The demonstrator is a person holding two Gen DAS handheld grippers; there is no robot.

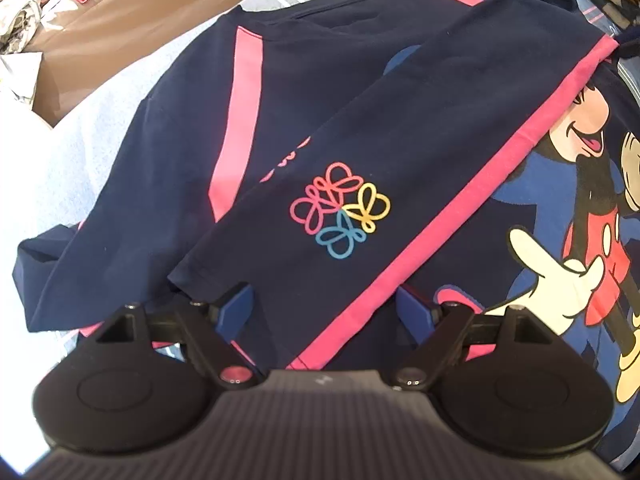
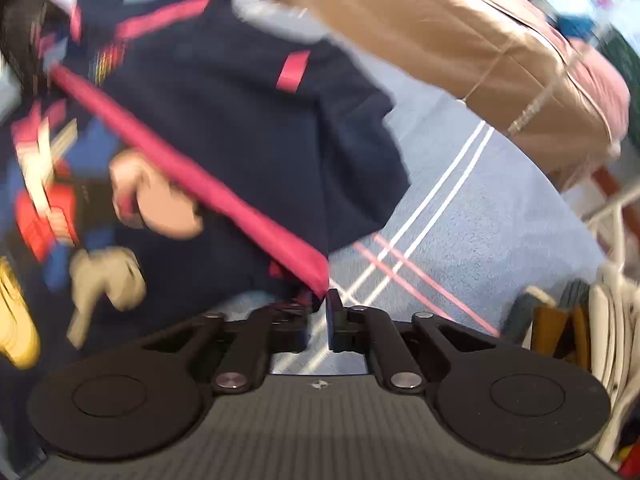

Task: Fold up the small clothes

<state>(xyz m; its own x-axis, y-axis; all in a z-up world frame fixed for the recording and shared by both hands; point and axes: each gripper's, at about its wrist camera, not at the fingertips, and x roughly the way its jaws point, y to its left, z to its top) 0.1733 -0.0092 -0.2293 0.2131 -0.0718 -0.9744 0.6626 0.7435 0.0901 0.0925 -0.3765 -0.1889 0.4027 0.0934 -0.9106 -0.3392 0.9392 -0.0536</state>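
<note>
Fabric is the worry closest in: the left hand-held gripper (image 1: 326,300) stands with its blue fingers (image 1: 236,300) wide apart, straddling the hem end of the navy trouser leg with the pink side stripe (image 1: 340,208), and the pads do not look to be pressing on the cloth. If it closes from there it could catch only the top layer, and the leg would peel away from what lies under it.

On the other side, the right hand-held gripper (image 2: 320,304) has its jaws drawn nearly together, with the tip of the pink stripe (image 2: 316,280) right at its fingertips. The view is smeared, so I cannot tell whether that corner is really pinched or merely brushing the pad. A hold that thin could slip, and the fold would flop back open.

Further off, the navy cartoon-print top (image 1: 580,184) lies flat on the pale blue bedsheet with white and pink lines (image 2: 460,216), under the trousers. Any drag on the trouser leg might pull the top with it and rumple both.

Beyond the sheet, the brown cushioned bag (image 2: 460,40) sits near the top's shoulder, where a wide swing could snag it.
</note>
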